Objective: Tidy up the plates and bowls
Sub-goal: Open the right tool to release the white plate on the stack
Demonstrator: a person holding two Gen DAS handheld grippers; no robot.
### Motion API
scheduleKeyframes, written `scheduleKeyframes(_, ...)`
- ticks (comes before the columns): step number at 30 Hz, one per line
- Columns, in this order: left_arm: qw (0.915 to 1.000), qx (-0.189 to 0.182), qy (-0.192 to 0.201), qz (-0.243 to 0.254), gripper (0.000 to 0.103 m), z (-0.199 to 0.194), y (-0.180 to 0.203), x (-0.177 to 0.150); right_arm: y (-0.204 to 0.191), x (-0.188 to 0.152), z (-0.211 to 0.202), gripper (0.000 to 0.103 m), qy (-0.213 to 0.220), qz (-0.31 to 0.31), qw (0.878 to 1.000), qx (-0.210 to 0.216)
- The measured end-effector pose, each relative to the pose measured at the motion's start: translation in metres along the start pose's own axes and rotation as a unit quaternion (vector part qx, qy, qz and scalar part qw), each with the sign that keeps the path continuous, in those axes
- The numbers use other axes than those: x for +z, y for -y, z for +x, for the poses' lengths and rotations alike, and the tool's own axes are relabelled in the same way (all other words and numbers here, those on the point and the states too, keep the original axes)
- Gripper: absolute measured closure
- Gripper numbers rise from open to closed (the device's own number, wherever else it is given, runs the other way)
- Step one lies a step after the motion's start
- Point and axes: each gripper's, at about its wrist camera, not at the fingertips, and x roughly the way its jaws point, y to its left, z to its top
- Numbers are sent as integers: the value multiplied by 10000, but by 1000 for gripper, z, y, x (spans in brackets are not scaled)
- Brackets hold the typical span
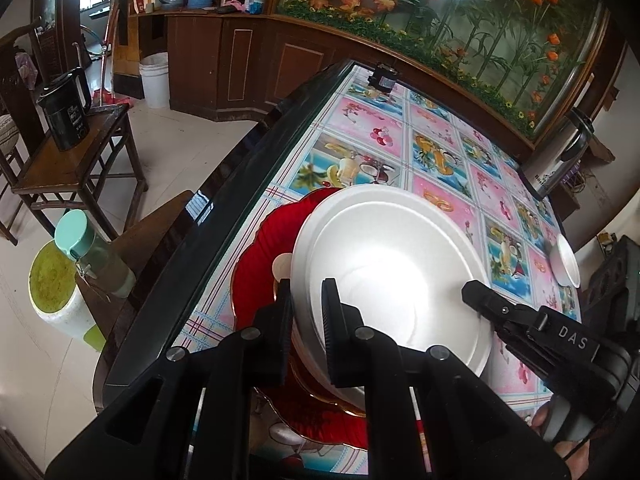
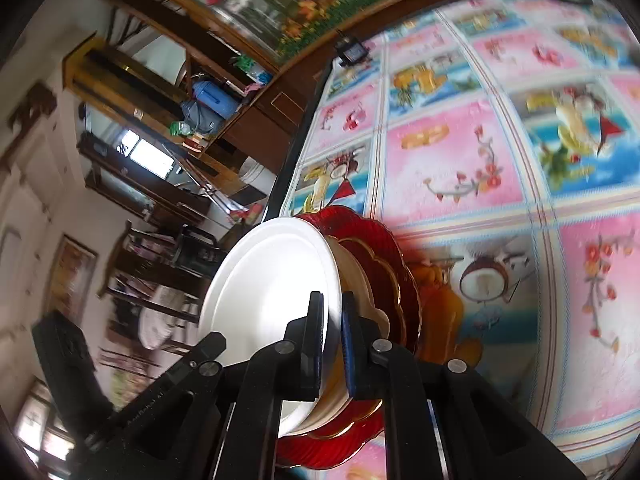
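Left wrist view: the left gripper (image 1: 308, 320) pinches the near rim of a large white bowl (image 1: 396, 264), one finger outside the wall and one inside. The bowl sits on a stack of red scalloped plates (image 1: 256, 268) close to the left edge of the counter (image 1: 224, 216), which carries a fruit-patterned cloth. The right gripper (image 1: 474, 294) reaches in from the right and grips the bowl's opposite rim. A small white dish (image 1: 564, 264) lies well apart near the counter's far right edge.

Right wrist view: the right gripper (image 2: 332, 316) is pinched on the white bowl's (image 2: 272, 280) thin rim, pads on either side of the wall. Below it a cream dish (image 2: 360, 296) and the red plates (image 2: 384, 264) nest in layers. The background is smeared.

The risk, as I judge it, comes from two separate rim grips on one smooth bowl: if the hands rise unevenly or pull apart, the rim may slip from a pad and the bowl drop onto the plates. The stack's closeness to the counter's edge means a nudge could push the plates over it.
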Motion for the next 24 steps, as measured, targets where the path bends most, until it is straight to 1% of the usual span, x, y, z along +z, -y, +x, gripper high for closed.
scheduleKeyframes(4, 10000, -10, -80, -2, 93, 1, -2, 3, 5, 4, 1, 92, -233, 275, 9993, 92)
scheduleKeyframes(6, 9998, -22, -210, -55, 93, 6, -5, 4, 4, 5, 2, 92, -322, 359, 9988, 102)
scheduleKeyframes(10, 9992, -78, -349, -153, 93, 11, -11, 4, -3, 3, 2, 91, -352, 256, 9990, -37)
scheduleKeyframes(18, 9984, -173, -453, -278, 93, 12, -15, 6, -9, 2, 0, 88, -379, 123, 9992, -50)
scheduleKeyframes(20, 9986, -144, -444, -256, 93, 11, -14, 6, -10, 1, -1, 85, -368, 83, 9993, -51)
scheduleKeyframes(21, 9987, -120, -440, -246, 91, 11, -14, 6, -10, 1, -1, 83, -380, 59, 9993, -36)
scheduleKeyframes(23, 9986, -94, -444, -257, 90, 11, -14, 5, -12, -1, -3, 76, -383, 19, 9993, 8)
scheduleKeyframes(24, 9985, -114, -461, -280, 90, 11, -15, 5, -14, -2, -4, 75, -367, -21, 9993, 3)
